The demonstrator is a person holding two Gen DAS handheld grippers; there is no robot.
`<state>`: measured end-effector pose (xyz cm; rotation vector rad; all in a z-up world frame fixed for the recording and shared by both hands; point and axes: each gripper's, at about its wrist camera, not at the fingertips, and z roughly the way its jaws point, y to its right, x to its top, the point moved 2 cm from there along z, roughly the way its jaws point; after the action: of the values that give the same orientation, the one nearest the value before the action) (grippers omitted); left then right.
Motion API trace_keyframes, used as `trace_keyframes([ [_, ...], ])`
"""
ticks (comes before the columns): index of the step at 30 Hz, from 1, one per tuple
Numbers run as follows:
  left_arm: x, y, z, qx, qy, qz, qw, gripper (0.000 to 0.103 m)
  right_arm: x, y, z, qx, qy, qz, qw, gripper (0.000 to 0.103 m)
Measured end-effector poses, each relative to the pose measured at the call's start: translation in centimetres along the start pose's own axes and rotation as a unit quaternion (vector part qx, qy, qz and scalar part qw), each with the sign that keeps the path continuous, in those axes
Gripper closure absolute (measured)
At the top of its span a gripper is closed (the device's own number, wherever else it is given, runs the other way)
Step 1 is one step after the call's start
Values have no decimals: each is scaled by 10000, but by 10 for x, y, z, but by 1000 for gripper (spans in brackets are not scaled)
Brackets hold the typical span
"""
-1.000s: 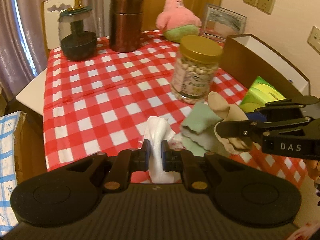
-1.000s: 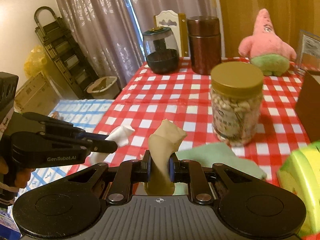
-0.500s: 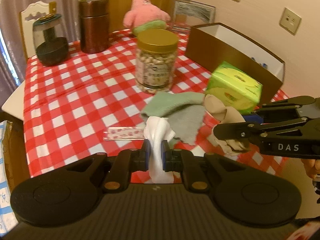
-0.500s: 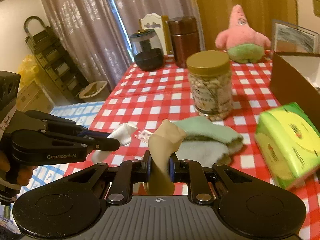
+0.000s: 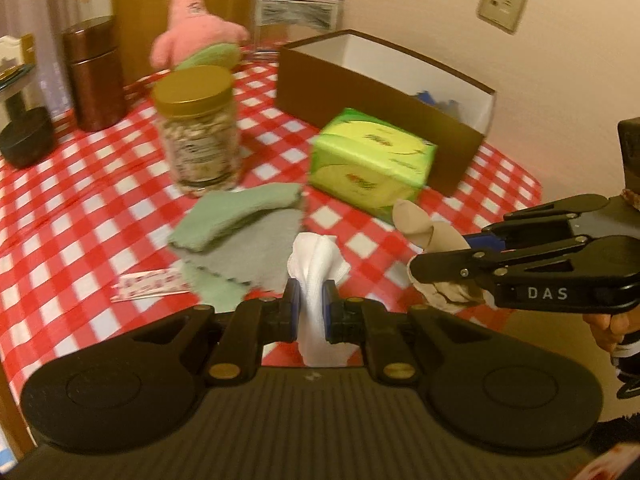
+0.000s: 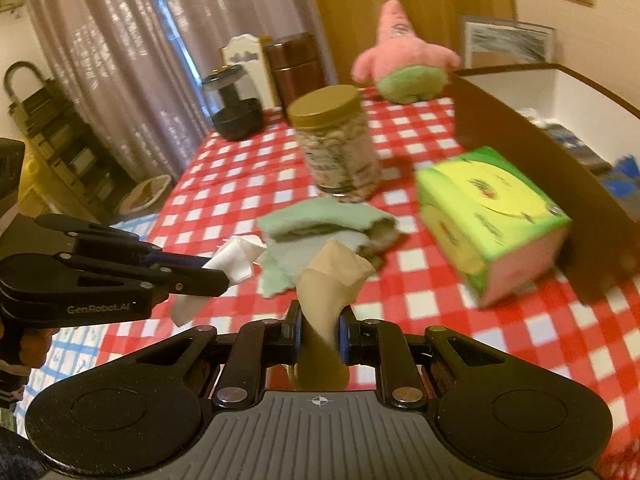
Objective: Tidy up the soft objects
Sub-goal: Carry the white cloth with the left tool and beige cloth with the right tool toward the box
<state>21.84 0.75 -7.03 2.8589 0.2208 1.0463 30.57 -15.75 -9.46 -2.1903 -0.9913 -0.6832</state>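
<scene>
White cloth (image 5: 316, 264) clenched in left claw (image 5: 311, 312); beige cloth (image 6: 328, 280) in right claw (image 6: 319, 332), curtains right-view only.

On the checked tabletop (image 5: 72, 216) a gold-lidded jar (image 5: 198, 128) stands left of a green tissue pack (image 5: 370, 160), with a brown canister (image 5: 96, 80) and picture frame (image 5: 298, 20) at the far end.

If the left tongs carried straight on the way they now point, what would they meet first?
Probably the flat grey cloth lying on the red-and-white checked tablecloth, just ahead of the left tongs, which are shut on a white cloth. Depth is hard to judge in this fisheye view.
</scene>
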Motion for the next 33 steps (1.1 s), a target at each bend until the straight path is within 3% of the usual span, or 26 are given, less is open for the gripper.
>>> trace_keyframes([
  [18,33,96,42,-762,-166,804,9937,93,-28,79,-66,-794,42,667,9946,85],
  [33,93,162,81,-1021,120,1095,9887,92,-7,162,-113,-1376,362,838,9863,85],
])
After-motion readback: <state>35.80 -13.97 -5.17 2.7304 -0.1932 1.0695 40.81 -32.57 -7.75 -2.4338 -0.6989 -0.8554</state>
